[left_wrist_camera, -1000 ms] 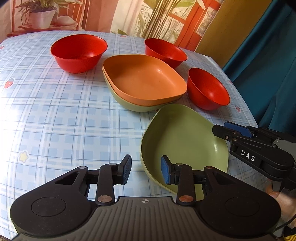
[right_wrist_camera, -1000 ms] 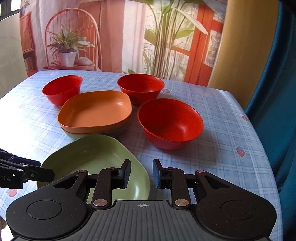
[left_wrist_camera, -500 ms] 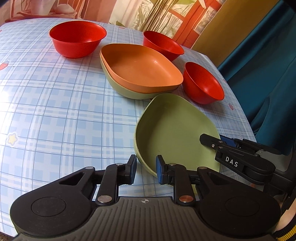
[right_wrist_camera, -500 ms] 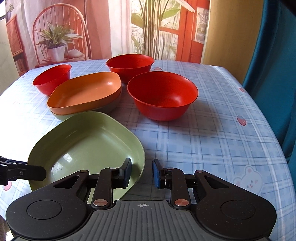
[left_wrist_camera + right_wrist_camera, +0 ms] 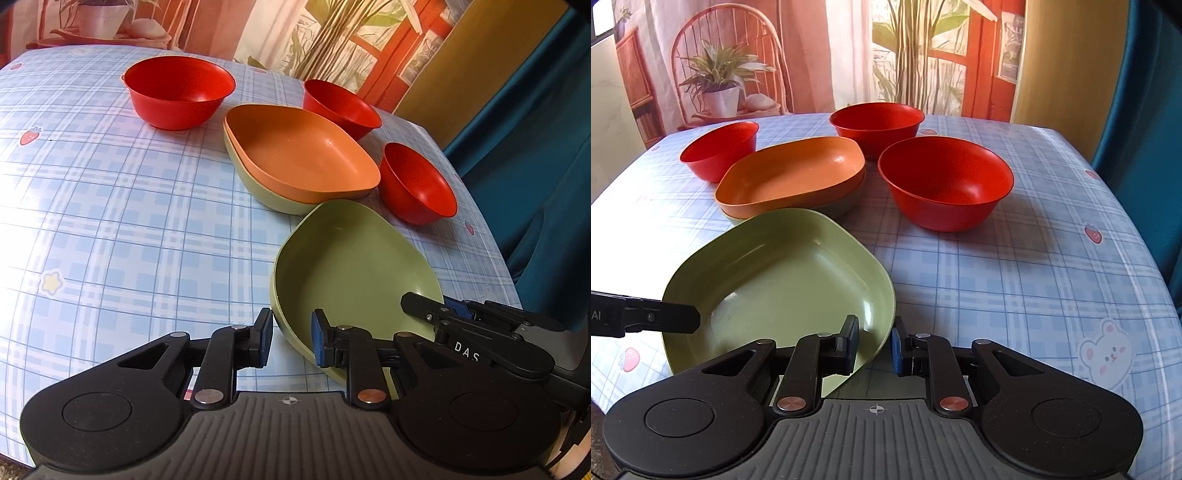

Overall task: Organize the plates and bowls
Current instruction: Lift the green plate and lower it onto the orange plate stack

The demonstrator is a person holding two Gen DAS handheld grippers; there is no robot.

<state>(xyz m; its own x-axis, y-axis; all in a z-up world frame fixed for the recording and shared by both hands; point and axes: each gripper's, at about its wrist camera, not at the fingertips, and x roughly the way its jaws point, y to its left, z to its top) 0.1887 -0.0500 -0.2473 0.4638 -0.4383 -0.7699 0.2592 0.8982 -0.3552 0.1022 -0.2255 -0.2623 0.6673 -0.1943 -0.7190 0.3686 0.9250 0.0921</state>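
A blue checked tablecloth (image 5: 1015, 288) fills the middle; a potted plant (image 5: 718, 86) sits upper left, a teal curtain (image 5: 1145, 110) at right edge.

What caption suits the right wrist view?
Left gripper and right gripper, jaws just closing, pinch green plate's rim; red bowls behind.

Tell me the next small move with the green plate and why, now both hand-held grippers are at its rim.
Probably lift it straight up a little. The left hand-held gripper and right hand-held gripper have just been closing with the green plate's near rim between their jaws. It lies beside the orange plate stack, its likely destination.
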